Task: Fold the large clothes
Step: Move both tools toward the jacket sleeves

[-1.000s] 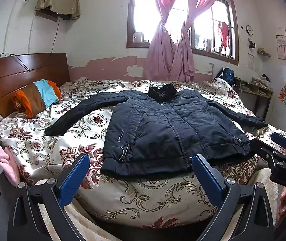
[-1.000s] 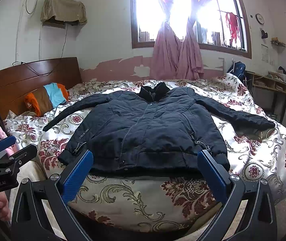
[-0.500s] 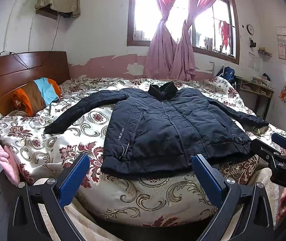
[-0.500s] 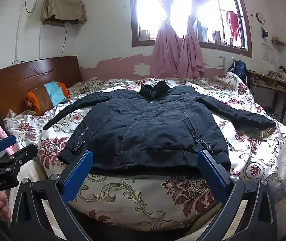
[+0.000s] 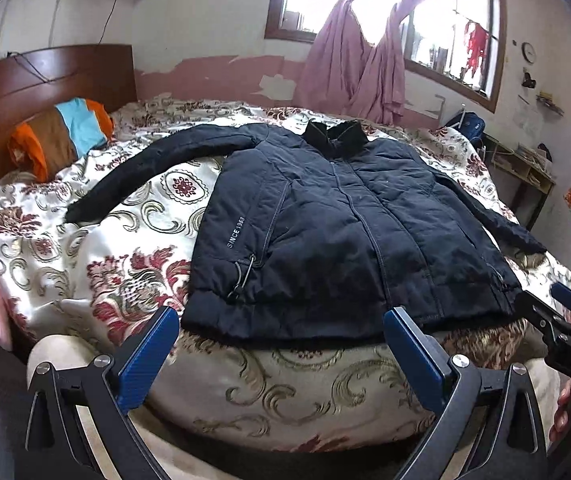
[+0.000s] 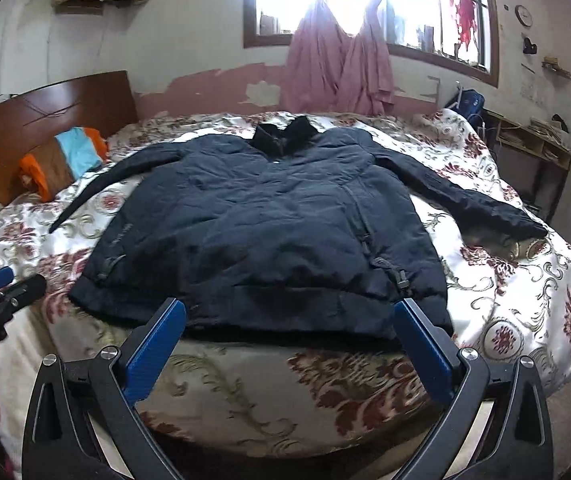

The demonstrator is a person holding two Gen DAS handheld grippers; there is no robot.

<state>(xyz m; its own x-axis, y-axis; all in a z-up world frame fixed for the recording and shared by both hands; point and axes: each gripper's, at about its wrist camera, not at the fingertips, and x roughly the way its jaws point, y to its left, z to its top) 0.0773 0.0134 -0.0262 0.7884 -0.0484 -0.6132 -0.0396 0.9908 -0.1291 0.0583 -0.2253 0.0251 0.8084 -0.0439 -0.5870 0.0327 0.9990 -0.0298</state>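
- Left wrist view: the dark jacket (image 5: 341, 232) lies flat, front up, on the floral bedspread (image 5: 125, 248), both sleeves spread, hem at the near edge. The left gripper (image 5: 281, 320) is released, jaws wide, just short of the hem.
- Right wrist view: same jacket (image 6: 261, 224), collar far. The right gripper (image 6: 289, 312) is released too, holding nothing, near the hem.

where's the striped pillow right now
The striped pillow lies at the far left of both views, against the wooden headboard, beyond the cuff of the dark jacket sleeve on the floral bedspread.
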